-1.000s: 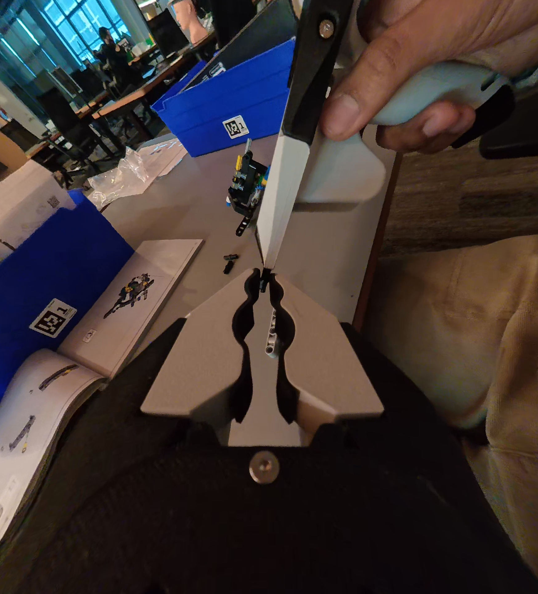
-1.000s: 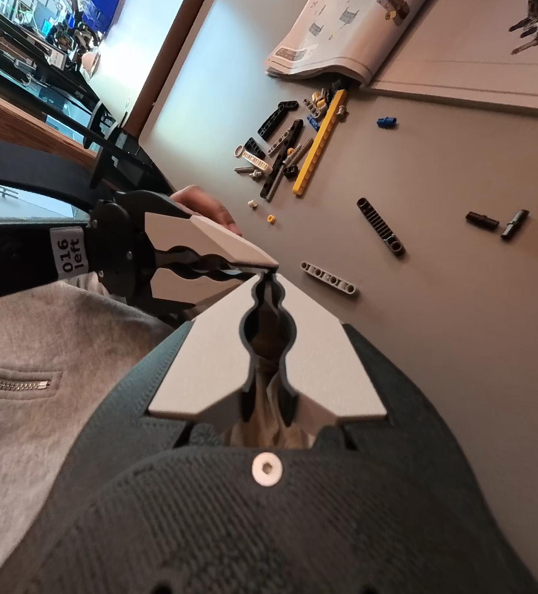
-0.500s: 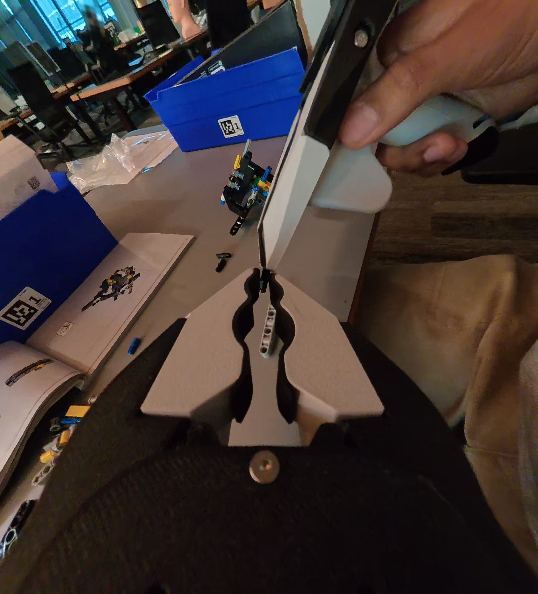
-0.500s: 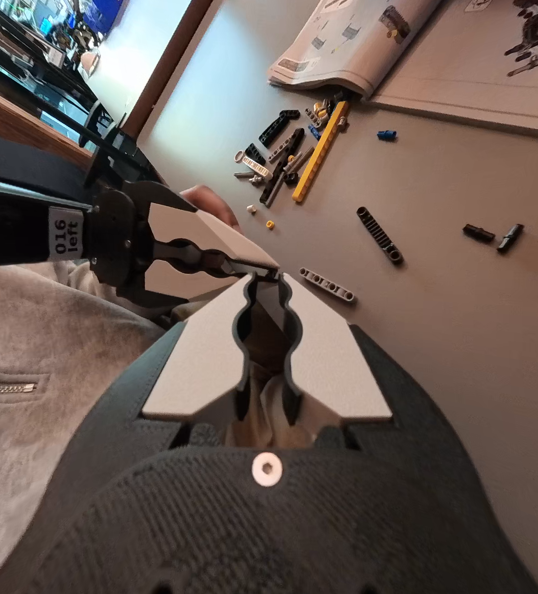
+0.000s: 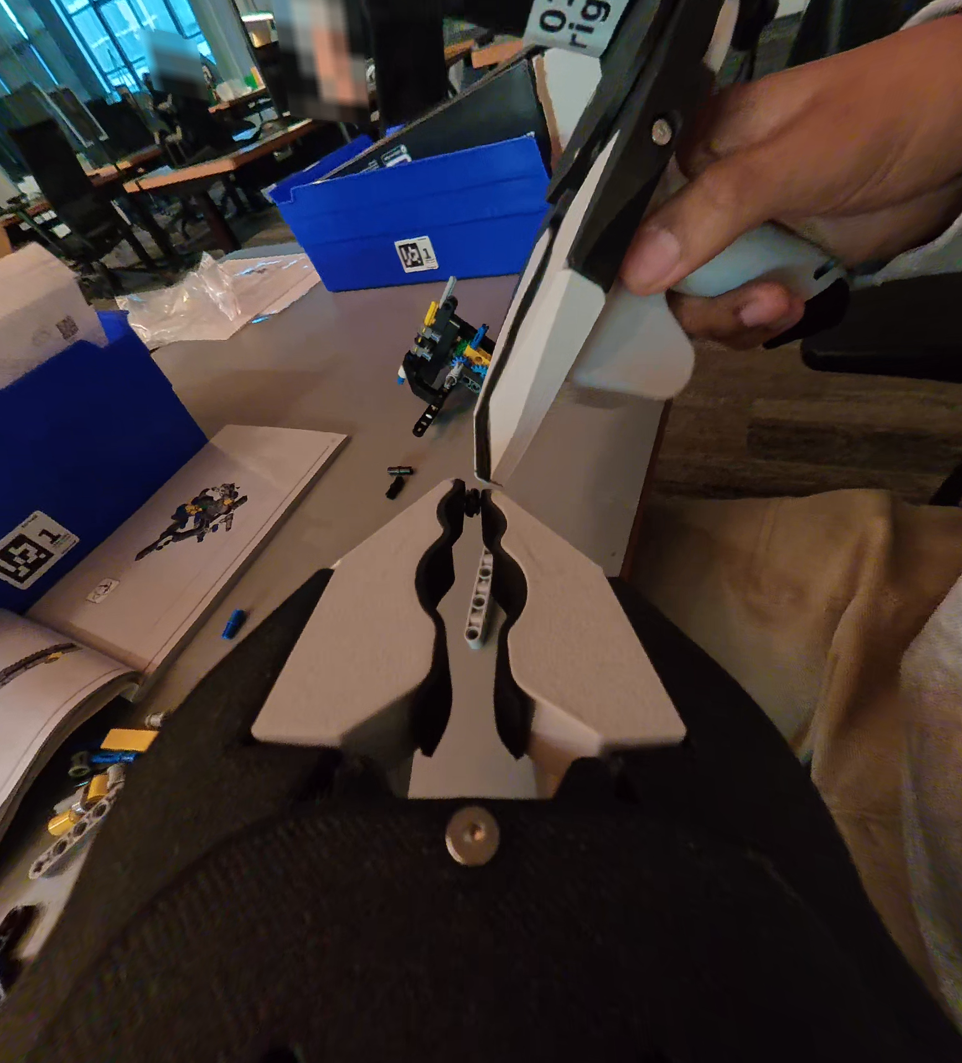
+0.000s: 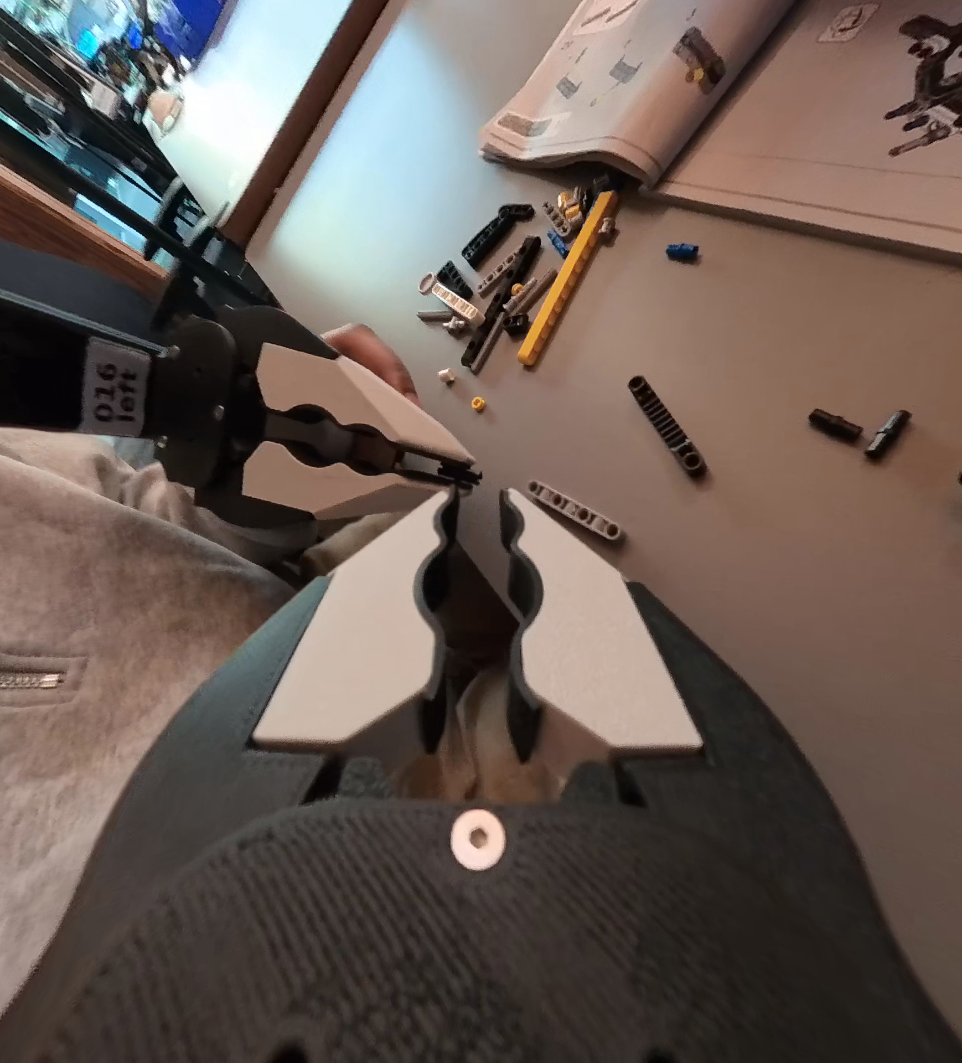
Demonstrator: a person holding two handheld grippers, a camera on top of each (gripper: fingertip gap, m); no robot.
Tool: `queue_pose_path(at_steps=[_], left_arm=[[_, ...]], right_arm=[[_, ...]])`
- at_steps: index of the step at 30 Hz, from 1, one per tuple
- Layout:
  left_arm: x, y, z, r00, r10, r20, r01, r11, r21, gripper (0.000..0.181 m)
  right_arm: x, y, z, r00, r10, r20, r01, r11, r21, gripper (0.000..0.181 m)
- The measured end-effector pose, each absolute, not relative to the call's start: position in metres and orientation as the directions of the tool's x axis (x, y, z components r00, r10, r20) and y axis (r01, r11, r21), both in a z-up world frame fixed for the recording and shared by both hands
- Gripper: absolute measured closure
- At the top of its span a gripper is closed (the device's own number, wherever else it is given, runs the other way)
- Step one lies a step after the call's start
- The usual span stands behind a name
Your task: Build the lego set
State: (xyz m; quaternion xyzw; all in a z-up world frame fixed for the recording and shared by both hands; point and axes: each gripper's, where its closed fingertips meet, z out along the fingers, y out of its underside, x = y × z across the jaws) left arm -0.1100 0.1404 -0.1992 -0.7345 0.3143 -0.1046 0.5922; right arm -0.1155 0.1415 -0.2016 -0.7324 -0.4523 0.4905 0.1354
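Note:
My left gripper [image 5: 472,499] is shut on a small black pin [image 5: 473,501], held above the grey table [image 5: 306,368] near its edge. It also shows in the right wrist view [image 6: 464,473], coming from the left with the pin [image 6: 467,475] at its tips. My right gripper [image 6: 477,496] is open and empty, its jaws a small gap apart, tips right beside the pin. In the left wrist view it [image 5: 484,480] comes down from the upper right. A grey beam [image 6: 573,510] lies on the table just beyond the tips. A part-built model [image 5: 444,362] stands farther back.
An open instruction booklet [image 6: 611,98] lies beside a pile of loose parts [image 6: 501,287] with a long yellow beam [image 6: 570,276]. A black beam [image 6: 665,425], black pins [image 6: 835,424] and a blue pin [image 6: 681,251] lie scattered. Blue bins [image 5: 421,224] stand behind and at left [image 5: 53,460]. The tips of both grippers are at nearly the same place.
My right gripper was shut against the left gripper's tips and has opened. The left gripper stays shut on the black pin and has tilted slightly.

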Motion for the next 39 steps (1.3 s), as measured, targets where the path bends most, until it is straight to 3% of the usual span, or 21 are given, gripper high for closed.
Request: queue_pose_path(at_steps=[1, 12, 22, 30, 33, 35, 37, 39], left_arm=[[-0.11, 0.14, -0.198, 0.781, -0.59, -0.205, -0.323, -0.101, -0.941, 0.178], [-0.116, 0.128, -0.15, 0.706, -0.693, 0.144, 0.104, -0.1, -0.99, 0.178], [-0.11, 0.121, -0.144, 0.685, -0.72, 0.116, 0.101, -0.063, -0.993, 0.178], [-0.111, 0.123, -0.145, 0.691, -0.712, 0.125, 0.107, -0.07, -0.992, 0.173], [-0.115, 0.125, -0.145, 0.695, -0.705, 0.143, 0.121, -0.082, -0.989, 0.167], [-0.116, 0.126, -0.146, 0.684, -0.707, 0.18, 0.145, -0.11, -0.983, 0.165], [-0.116, 0.126, -0.148, 0.658, -0.72, 0.22, 0.168, -0.144, -0.975, 0.161], [-0.114, 0.124, -0.149, 0.624, -0.74, 0.25, 0.183, -0.172, -0.968, 0.16]], right_arm=[[-0.116, 0.143, -0.199, 0.103, 0.781, -0.617, 0.514, -0.572, -0.639, 0.168], [-0.122, 0.13, -0.159, -0.142, 0.453, -0.88, 0.386, -0.793, -0.471, 0.17], [-0.123, 0.12, -0.148, -0.238, 0.234, -0.943, 0.416, -0.852, -0.317, 0.174], [-0.121, 0.124, -0.142, -0.274, 0.194, -0.942, 0.395, -0.87, -0.294, 0.178], [-0.118, 0.13, -0.139, -0.297, 0.282, -0.912, 0.348, -0.858, -0.379, 0.178], [-0.117, 0.131, -0.137, -0.298, 0.457, -0.838, 0.305, -0.786, -0.537, 0.178], [-0.115, 0.131, -0.133, -0.266, 0.701, -0.662, 0.256, -0.611, -0.749, 0.179], [-0.114, 0.126, -0.125, -0.218, 0.917, -0.335, 0.239, -0.283, -0.929, 0.178]])
